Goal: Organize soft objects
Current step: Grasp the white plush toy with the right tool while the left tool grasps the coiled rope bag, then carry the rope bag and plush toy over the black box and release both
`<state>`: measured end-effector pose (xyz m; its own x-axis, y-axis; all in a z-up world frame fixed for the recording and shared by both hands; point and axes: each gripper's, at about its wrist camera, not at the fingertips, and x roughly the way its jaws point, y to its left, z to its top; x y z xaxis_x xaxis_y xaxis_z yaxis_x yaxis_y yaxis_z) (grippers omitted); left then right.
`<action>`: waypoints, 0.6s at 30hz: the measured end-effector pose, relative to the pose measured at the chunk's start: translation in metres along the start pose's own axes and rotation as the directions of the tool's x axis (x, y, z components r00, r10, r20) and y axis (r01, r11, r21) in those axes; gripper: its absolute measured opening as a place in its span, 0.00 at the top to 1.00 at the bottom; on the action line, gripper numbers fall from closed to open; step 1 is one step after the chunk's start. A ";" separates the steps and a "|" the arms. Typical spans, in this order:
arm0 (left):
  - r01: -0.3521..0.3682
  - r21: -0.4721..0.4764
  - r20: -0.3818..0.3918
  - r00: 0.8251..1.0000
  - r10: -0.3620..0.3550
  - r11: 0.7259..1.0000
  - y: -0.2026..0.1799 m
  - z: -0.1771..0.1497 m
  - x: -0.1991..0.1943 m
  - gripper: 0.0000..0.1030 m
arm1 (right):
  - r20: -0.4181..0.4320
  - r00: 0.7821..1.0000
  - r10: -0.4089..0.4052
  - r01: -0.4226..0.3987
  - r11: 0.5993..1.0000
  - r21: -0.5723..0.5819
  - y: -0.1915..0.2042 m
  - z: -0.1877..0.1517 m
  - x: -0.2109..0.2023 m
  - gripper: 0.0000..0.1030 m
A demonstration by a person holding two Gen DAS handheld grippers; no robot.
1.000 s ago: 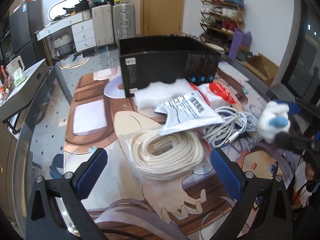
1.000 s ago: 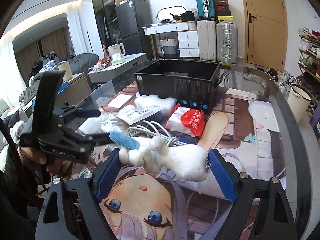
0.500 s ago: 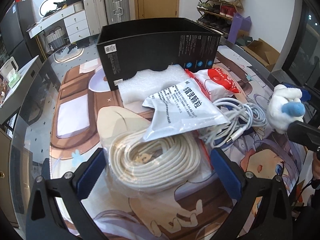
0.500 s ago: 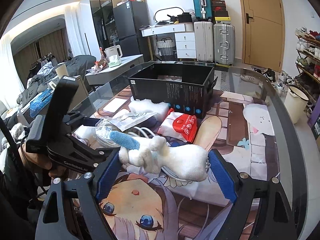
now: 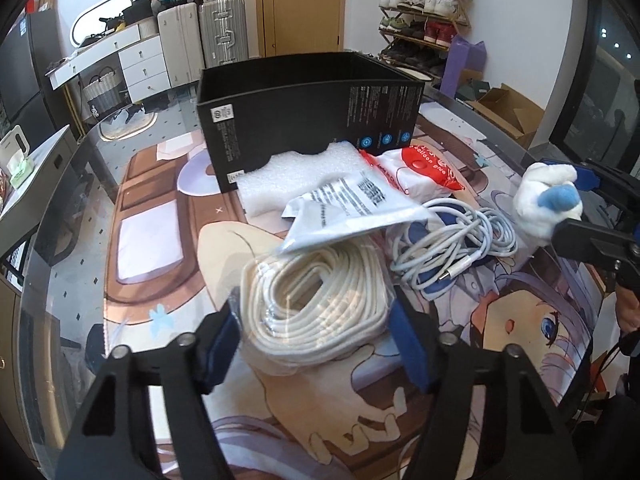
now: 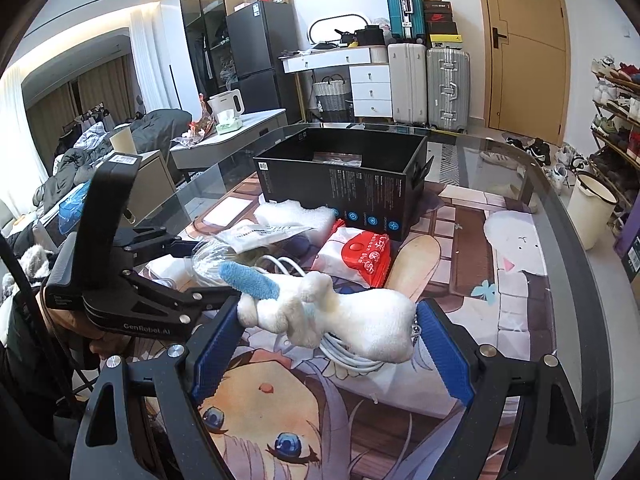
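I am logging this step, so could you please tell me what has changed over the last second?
The left tongs moved in and are closing around the bagged white rope coil. The right tongs hold the white plush toy as before; the black box and other items have not moved.

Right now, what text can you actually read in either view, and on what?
"GenRobot.AI": side of the left tongs.
"balloon glue": red-and-white packet, partly cut off.
Black box: white print and blue icons, too small.
Silver pouch: print blurred.
Box stickers: unreadable.
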<state>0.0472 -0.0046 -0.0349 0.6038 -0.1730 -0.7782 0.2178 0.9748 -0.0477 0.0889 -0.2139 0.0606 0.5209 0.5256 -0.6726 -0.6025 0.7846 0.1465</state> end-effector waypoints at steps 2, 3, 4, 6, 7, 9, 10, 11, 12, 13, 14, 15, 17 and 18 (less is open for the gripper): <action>0.001 -0.007 0.005 1.000 -0.001 1.000 0.003 -0.002 -0.002 0.39 | 0.000 1.000 -0.001 0.001 1.000 0.000 -0.001 0.000 0.000 0.15; -0.003 -0.013 0.008 1.000 0.003 1.000 0.005 -0.003 -0.004 0.39 | 0.000 1.000 -0.002 0.002 1.000 0.000 -0.001 0.000 0.000 0.15; -0.005 -0.017 0.010 1.000 0.005 1.000 0.006 -0.004 -0.005 0.40 | -0.001 1.000 -0.002 0.002 1.000 0.000 -0.002 0.001 0.000 0.15; -0.010 -0.026 0.021 1.000 0.010 1.000 0.010 -0.007 -0.010 0.40 | -0.001 1.000 -0.002 0.002 1.000 0.001 -0.002 0.001 0.001 0.15; -0.012 -0.029 0.029 1.000 0.013 0.999 0.011 -0.008 -0.012 0.40 | -0.001 1.000 -0.001 0.001 1.000 0.000 -0.002 0.001 0.001 0.15; -0.012 -0.036 0.047 0.999 0.014 0.999 0.013 -0.011 -0.018 0.40 | 0.001 1.000 -0.001 0.001 1.000 -0.002 -0.002 0.001 0.001 0.15; -0.013 -0.041 0.066 0.998 0.016 0.999 0.014 -0.012 -0.022 0.40 | 0.003 1.000 -0.002 0.002 1.000 -0.002 -0.003 0.002 0.001 0.15; -0.016 -0.046 0.079 0.997 0.020 0.999 0.015 -0.013 -0.025 0.40 | 0.006 1.000 -0.001 0.001 1.000 -0.001 -0.003 0.002 0.001 0.15; -0.018 -0.053 0.106 0.994 0.024 0.998 0.016 -0.013 -0.031 0.40 | 0.010 1.000 0.000 0.000 1.000 0.000 -0.004 0.003 0.001 0.15; -0.019 -0.055 0.125 0.992 0.026 0.998 0.018 -0.013 -0.036 0.40 | 0.013 1.000 0.001 -0.001 1.000 0.001 -0.004 0.003 0.001 0.15; -0.022 -0.060 0.137 0.990 0.030 0.998 0.019 -0.012 -0.039 0.40 | 0.015 1.000 0.002 -0.002 1.000 0.001 -0.004 0.004 0.001 0.15; -0.023 -0.067 0.160 0.987 0.034 0.998 0.020 -0.011 -0.044 0.40 | 0.018 1.000 0.001 -0.001 1.000 0.001 -0.004 0.005 0.001 0.15; -0.021 -0.074 0.188 0.982 0.035 0.997 0.021 -0.010 -0.052 0.40 | 0.026 1.000 0.001 -0.001 1.000 0.001 -0.004 0.007 0.002 0.15; -0.022 -0.079 0.208 0.977 0.038 0.997 0.022 -0.009 -0.056 0.40 | 0.030 1.000 0.003 -0.003 1.000 0.000 -0.004 0.008 0.001 0.15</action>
<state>0.0111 0.0275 0.0021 0.7578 -0.1611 -0.6323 0.1428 0.9865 -0.0802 0.0969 -0.2135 0.0649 0.5369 0.5375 -0.6502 -0.6040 0.7830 0.1485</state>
